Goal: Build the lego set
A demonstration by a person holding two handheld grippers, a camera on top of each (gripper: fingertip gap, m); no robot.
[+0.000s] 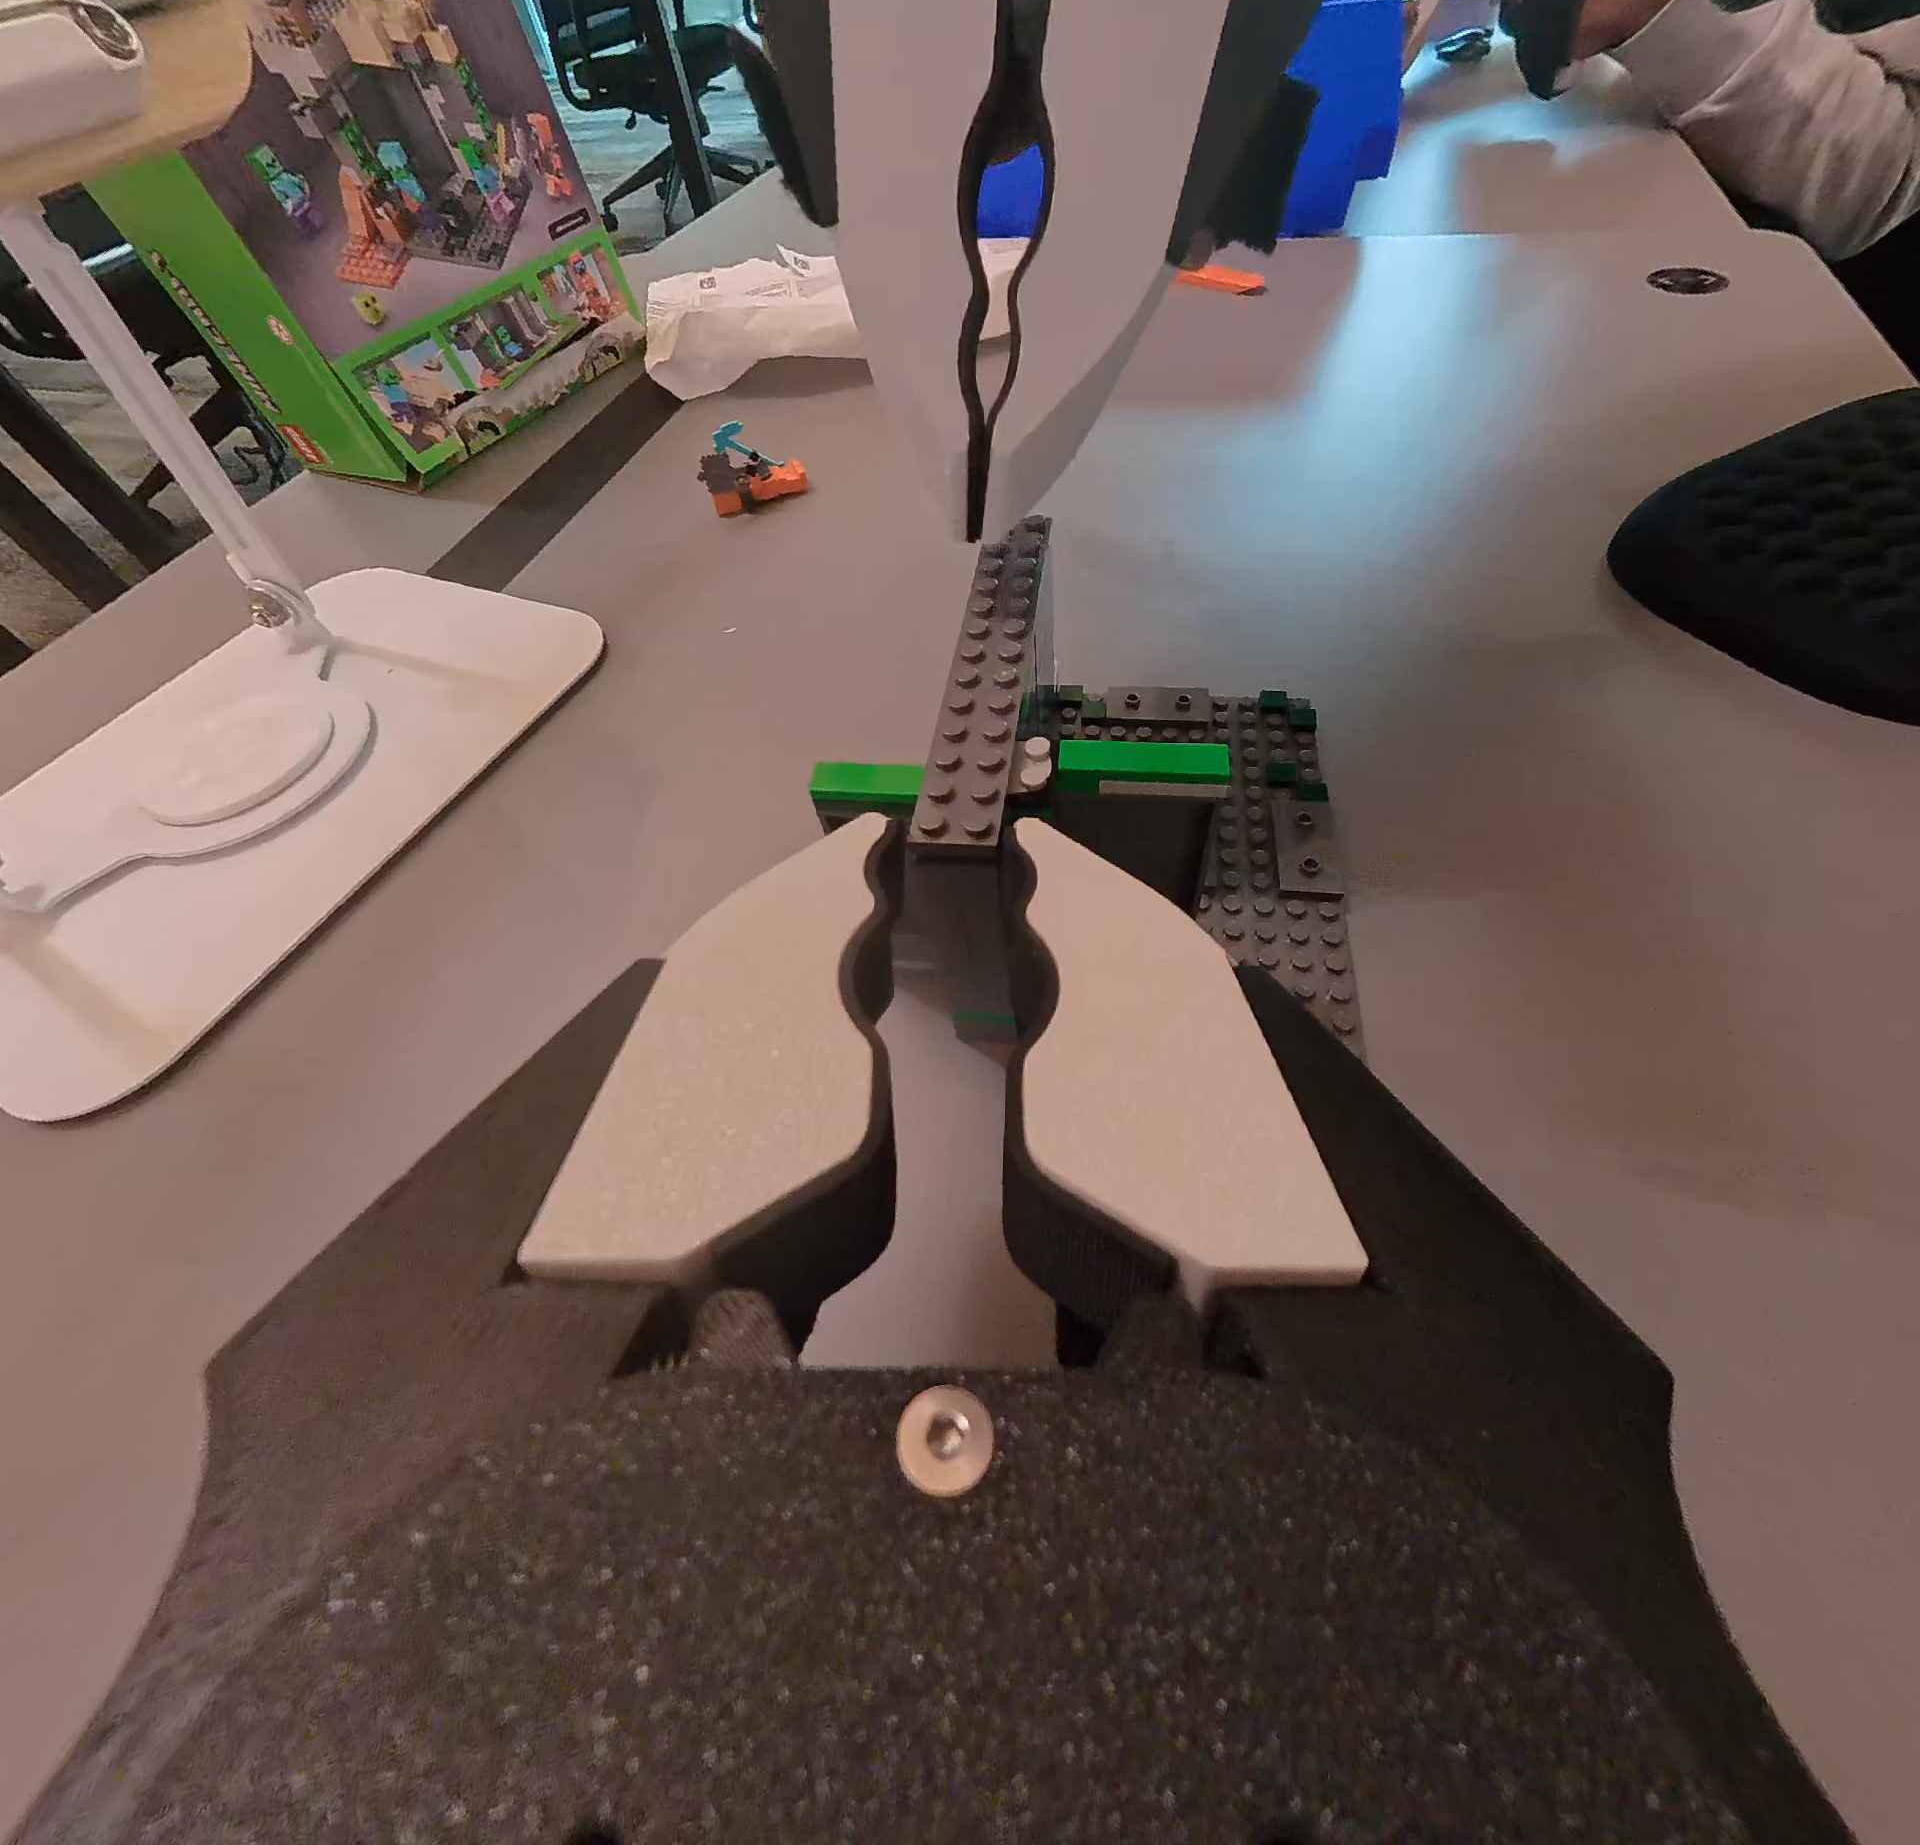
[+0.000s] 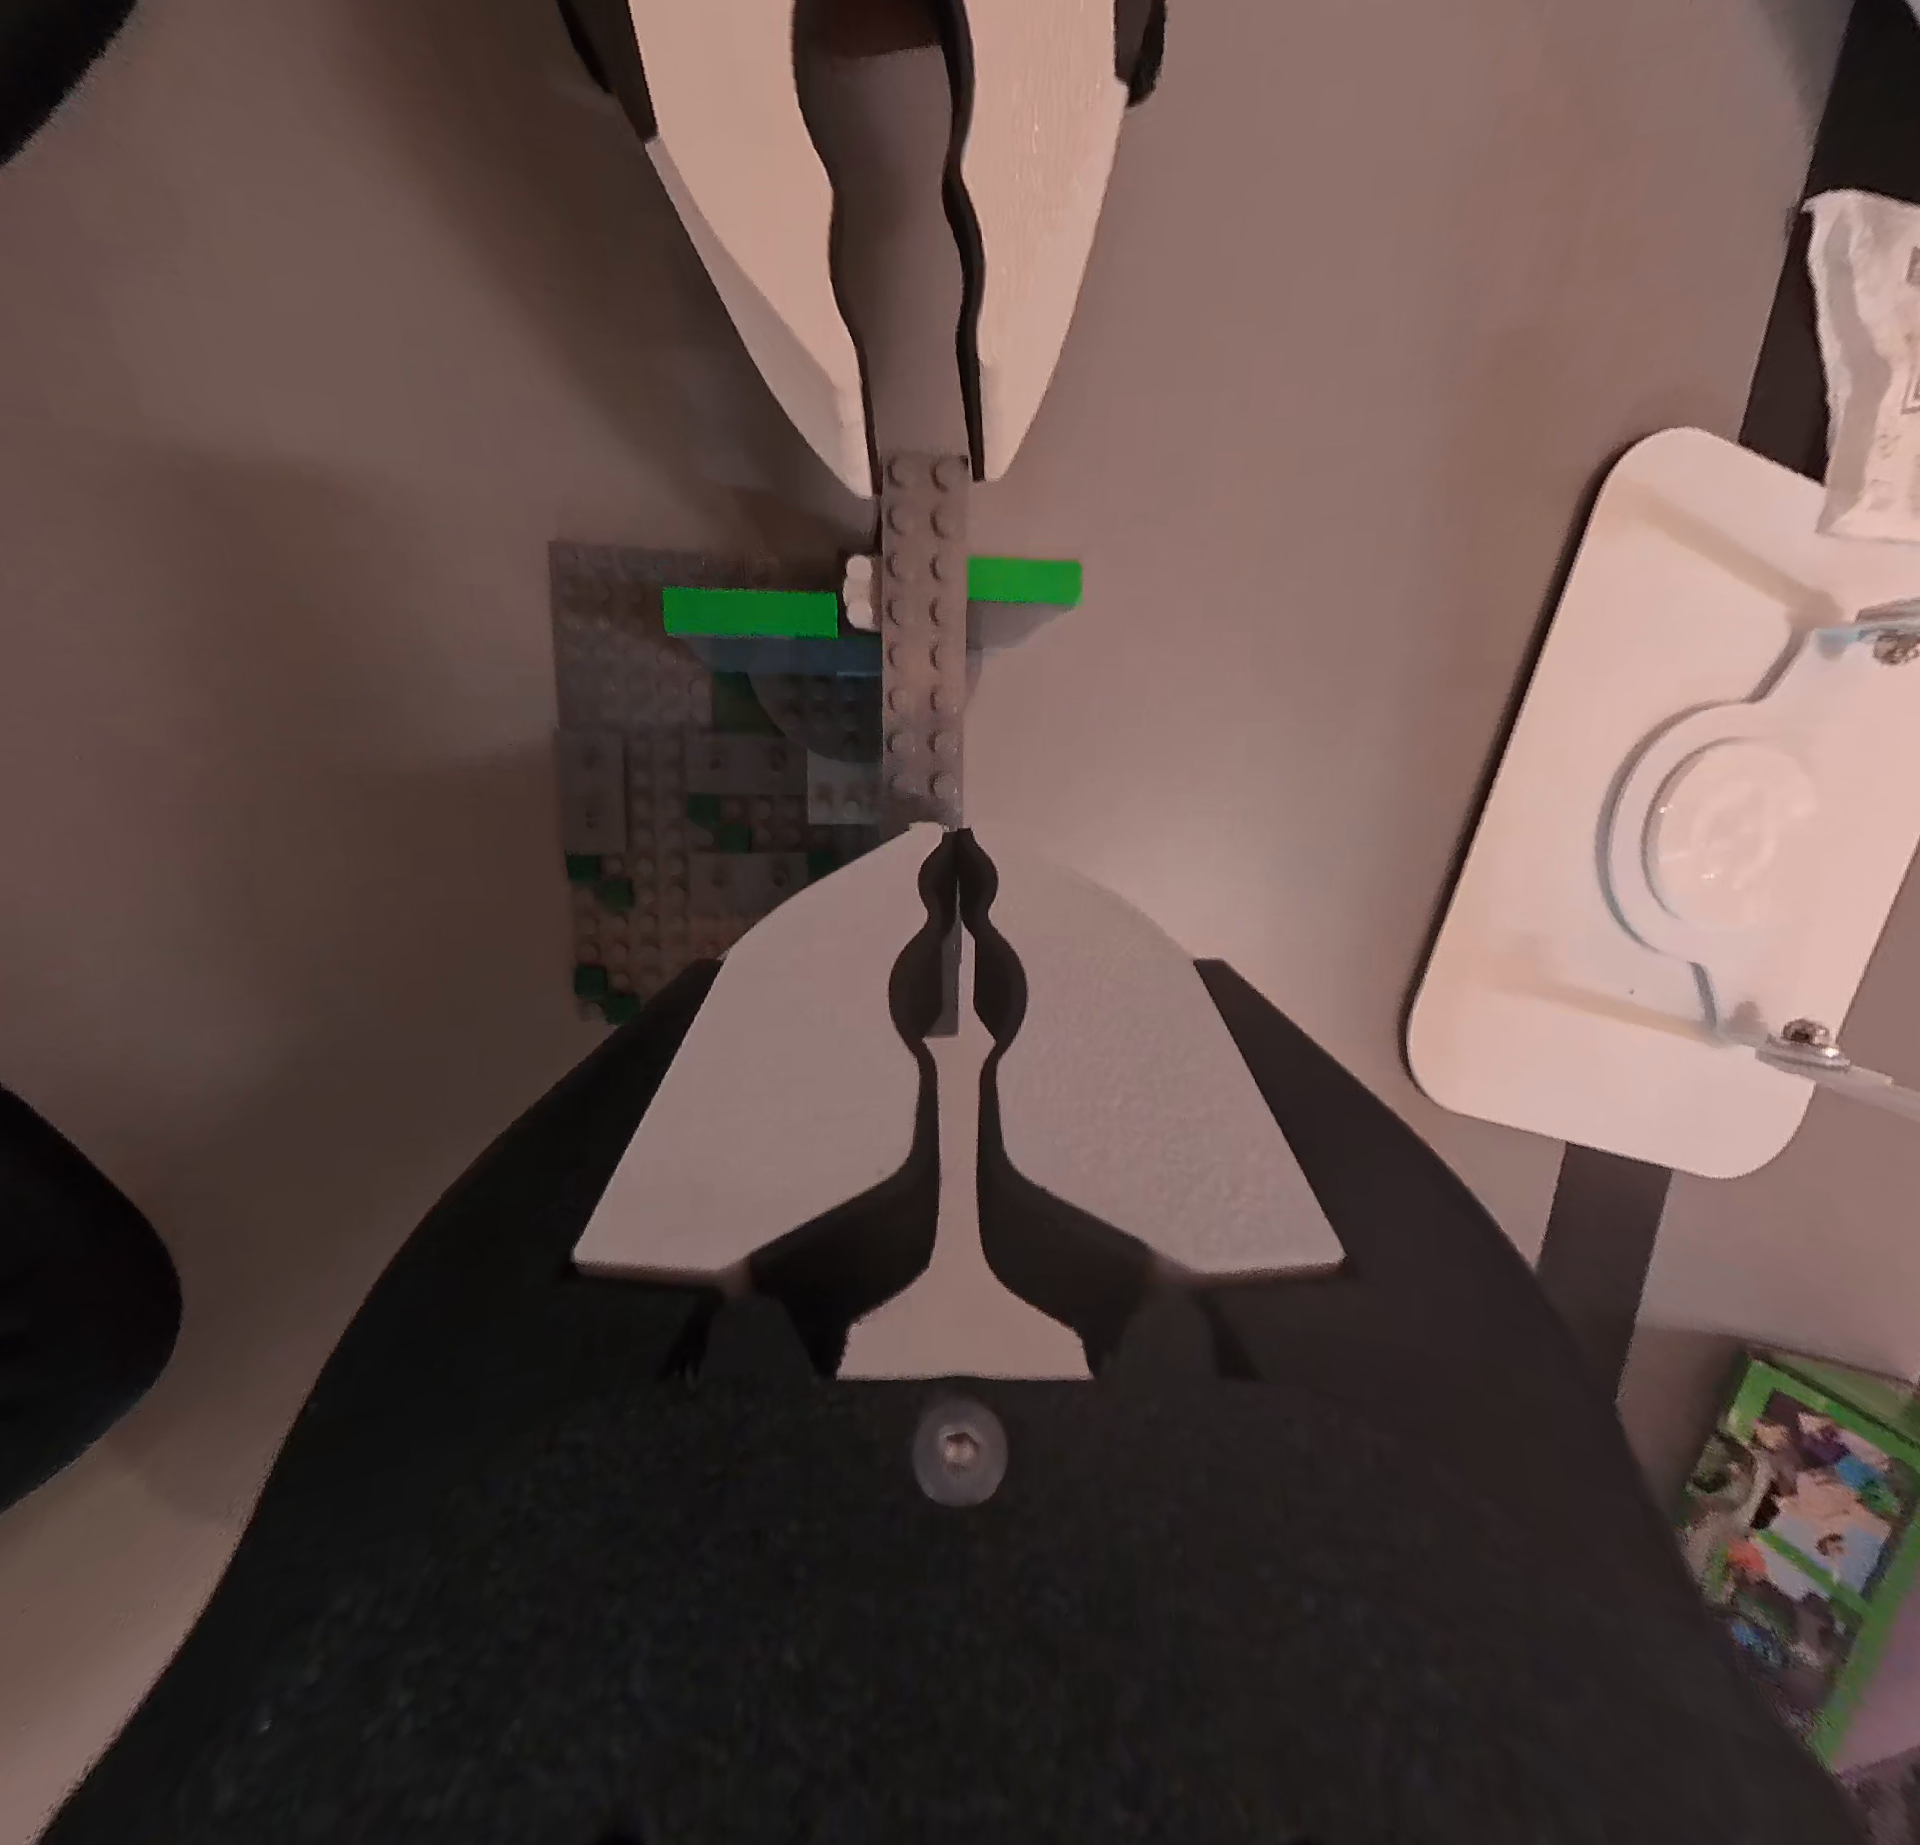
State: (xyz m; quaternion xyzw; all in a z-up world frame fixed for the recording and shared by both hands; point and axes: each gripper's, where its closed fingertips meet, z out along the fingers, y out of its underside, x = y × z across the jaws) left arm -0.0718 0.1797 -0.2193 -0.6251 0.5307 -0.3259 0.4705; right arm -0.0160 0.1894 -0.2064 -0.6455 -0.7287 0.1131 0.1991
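A long dark grey studded plate (image 1: pixel 982 694) is held above the partly built model, a dark grey baseplate (image 1: pixel 1278 922) with bright green bricks (image 1: pixel 1143 765). My left gripper (image 1: pixel 954 831) is shut across the plate's near end. My right gripper (image 1: pixel 977 522) comes from the far side, jaws shut, tips against the plate's far end. In the right wrist view the plate (image 2: pixel 925 652) runs from my right gripper (image 2: pixel 951 837) up to the left gripper (image 2: pixel 925 481), over the baseplate (image 2: pixel 623 673) and green bricks (image 2: pixel 748 613). A thin dark sliver sits between the right fingers; I cannot tell what it is.
A white lamp base (image 1: pixel 260 787) (image 2: pixel 1621 808) stands close beside the model. The set's box (image 1: pixel 416 237) (image 2: pixel 1808 1546), a crumpled paper bag (image 1: pixel 748 320), a small orange sub-build (image 1: pixel 753 481), a blue bin (image 1: pixel 1340 112), a black mesh cushion (image 1: pixel 1787 559) and a person's sleeve (image 1: pixel 1766 81) surround the table. Tip to tip, the grippers are about 7 cm apart.
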